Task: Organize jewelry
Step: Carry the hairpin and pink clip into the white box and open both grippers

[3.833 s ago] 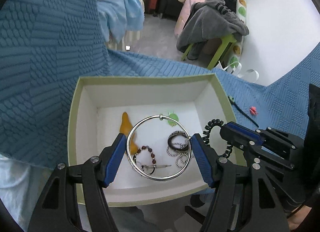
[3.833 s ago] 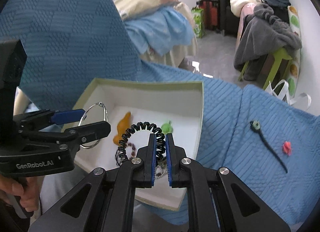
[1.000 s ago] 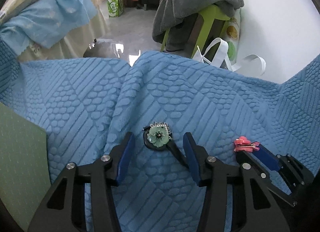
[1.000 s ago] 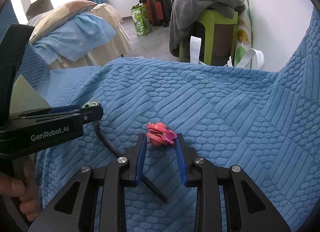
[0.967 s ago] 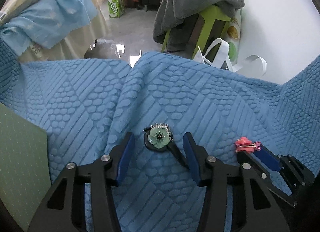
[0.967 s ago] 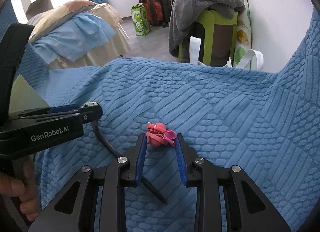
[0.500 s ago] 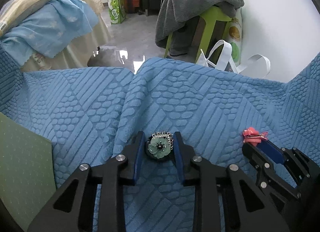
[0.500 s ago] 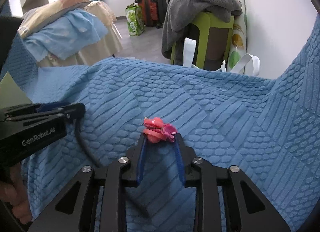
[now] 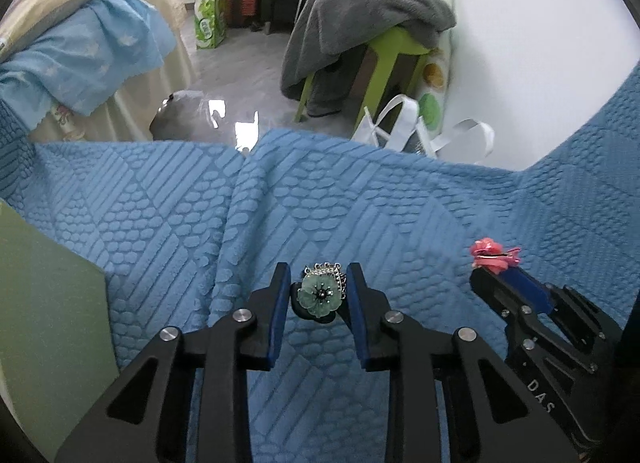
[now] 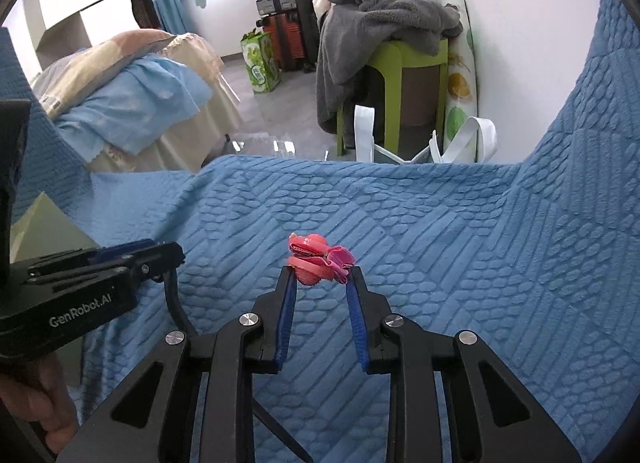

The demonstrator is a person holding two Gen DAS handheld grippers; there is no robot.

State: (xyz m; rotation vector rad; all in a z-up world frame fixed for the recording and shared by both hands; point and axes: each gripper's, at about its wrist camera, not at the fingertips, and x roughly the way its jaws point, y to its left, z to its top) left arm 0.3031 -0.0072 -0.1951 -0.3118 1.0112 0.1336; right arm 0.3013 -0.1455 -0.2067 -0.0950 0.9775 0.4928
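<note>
Left gripper (image 9: 319, 295): clenched on a pale green flower-shaped hair stick with a silver-toned setting (image 9: 320, 294), its black shaft hanging over the textured blue quilted blanket (image 9: 360, 215). Right gripper (image 10: 319, 277): clenched on a small pink plastic hair clip (image 10: 318, 259), above the same blanket. Pale green box (image 9: 44, 303): at left edge.

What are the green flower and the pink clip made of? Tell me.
Green flower: looks like glossy translucent resin or glass petals, set against a toothed silvery metal edge. Pink clip: seems smooth moulded plastic with a slight sheen. Neither is certain from looks alone.
</note>
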